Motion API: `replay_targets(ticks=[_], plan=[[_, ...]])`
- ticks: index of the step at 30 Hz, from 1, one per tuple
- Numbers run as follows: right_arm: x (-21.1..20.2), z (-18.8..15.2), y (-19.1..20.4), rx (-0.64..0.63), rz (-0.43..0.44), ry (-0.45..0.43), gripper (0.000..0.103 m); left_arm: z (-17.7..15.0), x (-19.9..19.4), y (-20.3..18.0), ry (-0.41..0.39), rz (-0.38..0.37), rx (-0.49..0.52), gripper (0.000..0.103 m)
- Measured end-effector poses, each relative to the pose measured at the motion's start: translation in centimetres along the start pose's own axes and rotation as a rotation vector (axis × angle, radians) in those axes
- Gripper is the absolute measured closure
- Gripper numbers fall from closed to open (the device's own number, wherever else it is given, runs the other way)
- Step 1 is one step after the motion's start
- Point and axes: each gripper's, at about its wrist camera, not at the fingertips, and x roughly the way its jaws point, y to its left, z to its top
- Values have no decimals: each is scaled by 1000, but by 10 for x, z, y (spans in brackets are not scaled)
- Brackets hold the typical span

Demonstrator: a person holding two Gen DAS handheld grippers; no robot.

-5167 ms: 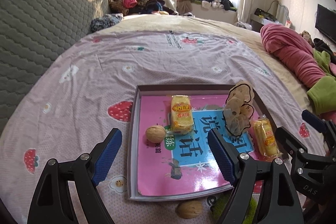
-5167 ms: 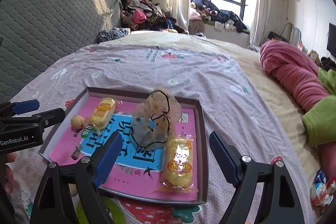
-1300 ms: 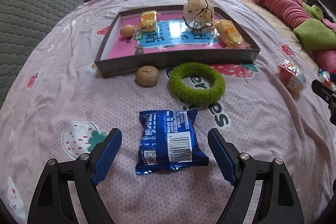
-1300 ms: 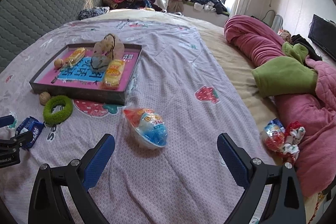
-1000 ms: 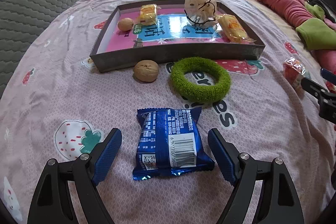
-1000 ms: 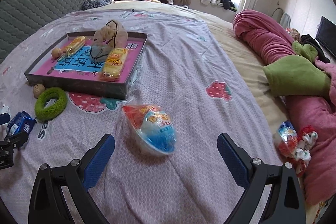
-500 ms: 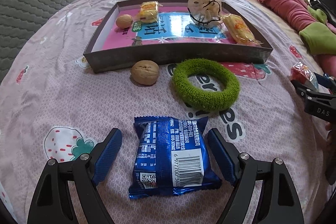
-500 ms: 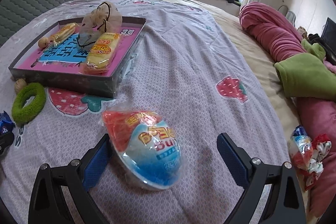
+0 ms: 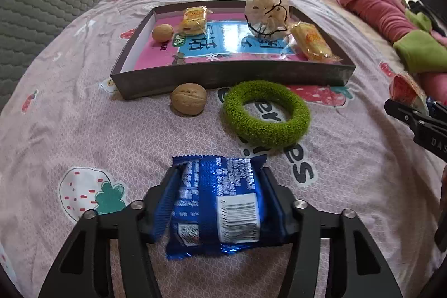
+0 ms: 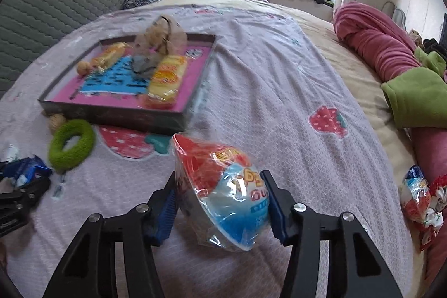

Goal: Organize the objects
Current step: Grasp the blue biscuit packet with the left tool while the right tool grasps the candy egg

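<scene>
— On the bed's near edge, what has the left gripper (image 9: 219, 204) got?

— A blue snack packet (image 9: 216, 203), barcode side up. The jaws are pressed in against its two sides, pinching it, and it lies flat on the lilac strawberry-print bedspread (image 9: 83, 136).

— And the other one?

— The right gripper (image 10: 220, 203) has its jaws closed on a clear-wrapped red and blue snack cup (image 10: 223, 192), tilted on its side. From here I cannot tell whether the cup still touches the bedspread.

— Where does the rest lie?

— Farther toward the middle of the bed is a shallow dark tray (image 9: 229, 77) with a pink and blue printed sheet in its bottom. Inside it: a walnut (image 9: 162, 32) near the left wall, a yellow wrapped cake (image 9: 194, 16) just beside it toward the far wall, a beige scrunchie with black trim (image 9: 266, 13) standing up near the middle, and a second yellow cake (image 9: 311, 43) along the right wall.

— Anything outside the tray?

— A second walnut (image 9: 189, 102) sits just in front of the tray's near wall, and a fuzzy green ring (image 9: 266, 113) lies flat beside it on the right, between the tray and the blue packet. The two are close together but apart.

— And over by the right edge of the bed?

— A rolled pink quilt (image 10: 380, 46) with a green blanket (image 10: 416, 97) against it, and some more wrapped snacks (image 10: 419, 200) near them.
</scene>
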Motion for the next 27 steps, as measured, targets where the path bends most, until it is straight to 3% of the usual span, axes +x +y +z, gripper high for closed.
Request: replay_targets(ticks=[15,27], plan=[[-33,-1,51,-89,83,-46,47,-2,-15,6,-7,1,-14,46],[-62,0,76,-121,91,-91,47,6,-48,15,-59,-13,-35,46]])
